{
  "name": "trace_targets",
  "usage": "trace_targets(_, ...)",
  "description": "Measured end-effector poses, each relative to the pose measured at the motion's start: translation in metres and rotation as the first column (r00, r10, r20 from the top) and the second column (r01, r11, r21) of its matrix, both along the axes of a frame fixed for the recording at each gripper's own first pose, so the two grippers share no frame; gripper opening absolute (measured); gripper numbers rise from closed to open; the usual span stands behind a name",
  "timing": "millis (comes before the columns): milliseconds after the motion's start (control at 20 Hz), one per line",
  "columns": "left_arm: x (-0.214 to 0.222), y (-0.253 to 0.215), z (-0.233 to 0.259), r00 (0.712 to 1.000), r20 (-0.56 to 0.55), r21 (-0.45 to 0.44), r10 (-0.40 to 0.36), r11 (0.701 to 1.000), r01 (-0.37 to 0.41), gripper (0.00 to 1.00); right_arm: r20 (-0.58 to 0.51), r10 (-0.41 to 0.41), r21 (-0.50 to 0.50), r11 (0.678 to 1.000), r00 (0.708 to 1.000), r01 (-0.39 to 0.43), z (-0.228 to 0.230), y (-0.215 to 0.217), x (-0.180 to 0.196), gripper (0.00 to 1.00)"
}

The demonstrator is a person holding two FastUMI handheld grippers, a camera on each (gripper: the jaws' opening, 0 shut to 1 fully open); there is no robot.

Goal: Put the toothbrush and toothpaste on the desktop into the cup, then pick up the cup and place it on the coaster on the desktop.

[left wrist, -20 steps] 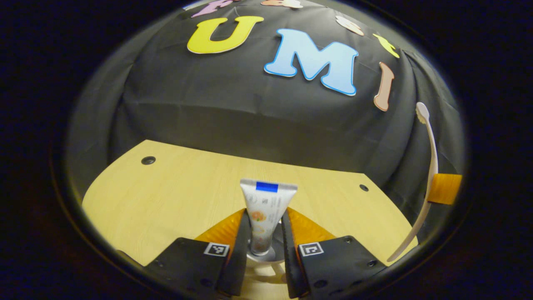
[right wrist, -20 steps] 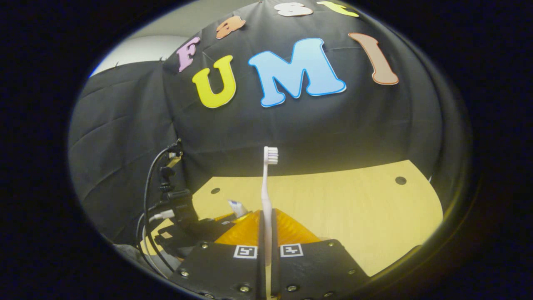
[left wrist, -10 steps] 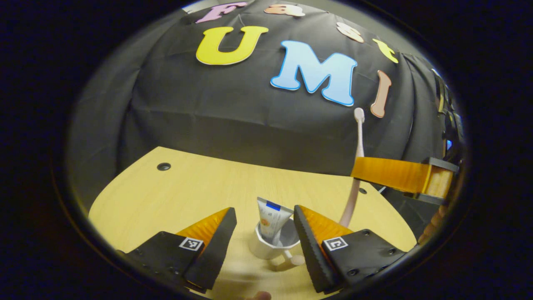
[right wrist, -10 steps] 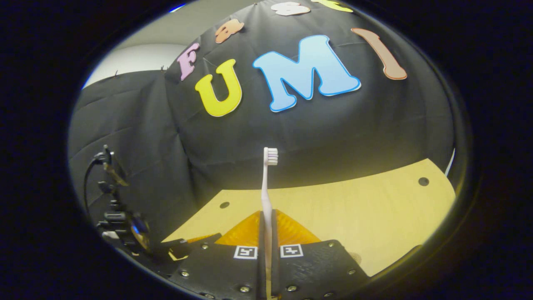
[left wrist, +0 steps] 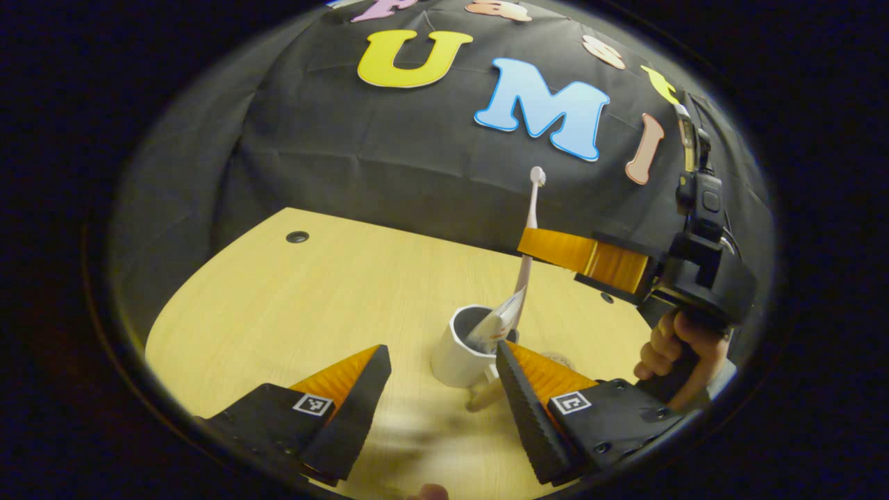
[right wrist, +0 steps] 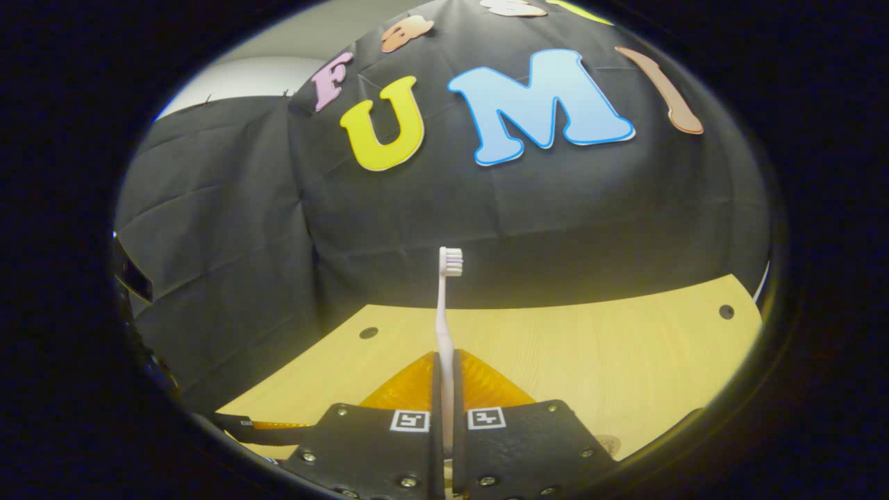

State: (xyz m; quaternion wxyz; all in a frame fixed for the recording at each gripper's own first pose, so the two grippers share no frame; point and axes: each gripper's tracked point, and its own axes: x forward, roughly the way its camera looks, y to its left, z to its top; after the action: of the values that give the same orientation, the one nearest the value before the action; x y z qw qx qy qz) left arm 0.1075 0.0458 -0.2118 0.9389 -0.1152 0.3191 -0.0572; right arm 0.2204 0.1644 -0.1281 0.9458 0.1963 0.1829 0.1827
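Observation:
A white cup (left wrist: 462,351) stands on the wooden desktop (left wrist: 312,298), with the toothpaste tube (left wrist: 496,325) leaning inside it. My left gripper (left wrist: 444,371) is open just in front of the cup, holding nothing. In the left gripper view the right gripper (left wrist: 531,244) hovers above the cup, shut on the upright white toothbrush (left wrist: 529,229), whose lower end dips toward the cup's mouth. In the right gripper view the toothbrush (right wrist: 444,312) rises bristles-up from between the fingers of my right gripper (right wrist: 444,364). Part of a coaster (left wrist: 555,359) peeks out behind my left gripper's right finger.
A hand (left wrist: 677,357) holds the right gripper's handle at the right. The desktop (right wrist: 590,354) has small round holes (left wrist: 297,237) near its back edge, and black cloth hangs behind it.
My left gripper has drawn back from the cup, with the toothpaste left leaning inside. The right gripper has carried the toothbrush leftward to above the cup.

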Motion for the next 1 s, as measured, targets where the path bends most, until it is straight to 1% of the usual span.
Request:
trace_targets(100, -0.006, 0.003, -0.001, 1.000, -0.007, 0.011, 0.000, 1.000, 0.000, 0.95, -0.014, 0.020, -0.041, 0.999, 1.000, -0.020, -0.012, 0.007, -0.001, 0.05)
trace_targets(200, -0.006, 0.004, -0.001, 1.000, -0.011, 0.013, -0.002, 1.000, 0.002, 0.96, -0.019, 0.038, -0.073, 0.997, 0.999, -0.040, -0.015, 0.012, -0.003, 0.06)
trace_targets(250, -0.007, 0.004, -0.002, 1.000, -0.013, 0.014, -0.005, 1.000, 0.005, 0.99, -0.013, 0.038, -0.086, 0.996, 0.999, -0.039, -0.012, 0.012, -0.001, 0.06)
trace_targets(400, -0.009, -0.003, -0.003, 1.000, -0.026, 0.007, -0.018, 1.000, 0.018, 0.96, 0.004, 0.053, -0.117, 0.992, 0.999, -0.053, -0.006, 0.013, -0.008, 0.07)
trace_targets(450, -0.012, -0.005, -0.004, 0.999, -0.032, 0.000, -0.024, 1.000, 0.024, 0.98, 0.000, 0.054, -0.128, 0.990, 0.999, -0.053, -0.005, 0.011, -0.012, 0.10)
trace_targets(550, -0.016, -0.012, -0.005, 0.999, -0.044, -0.014, -0.032, 0.999, 0.031, 0.98, -0.006, 0.067, -0.113, 0.991, 0.998, -0.067, -0.004, 0.009, -0.021, 0.15)
trace_targets(700, -0.019, -0.021, -0.005, 0.998, -0.058, -0.021, -0.040, 0.999, 0.039, 0.98, -0.030, 0.074, -0.089, 0.993, 0.997, -0.076, 0.003, 0.005, -0.030, 0.88)
trace_targets(750, -0.019, -0.023, -0.006, 0.997, -0.061, -0.020, -0.044, 0.999, 0.043, 0.98, -0.028, 0.064, -0.085, 0.994, 0.998, -0.066, 0.005, 0.001, -0.029, 0.97)
trace_targets(900, -0.021, -0.029, -0.007, 0.996, -0.069, -0.016, -0.052, 0.999, 0.051, 0.98, -0.012, 0.030, -0.092, 0.995, 0.999, -0.031, 0.018, -0.017, -0.044, 0.98)
trace_targets(1000, -0.019, -0.038, -0.009, 0.995, -0.085, -0.009, -0.058, 0.998, 0.058, 1.00, -0.003, 0.012, -0.105, 0.994, 1.000, -0.013, 0.026, -0.031, -0.052, 0.98)
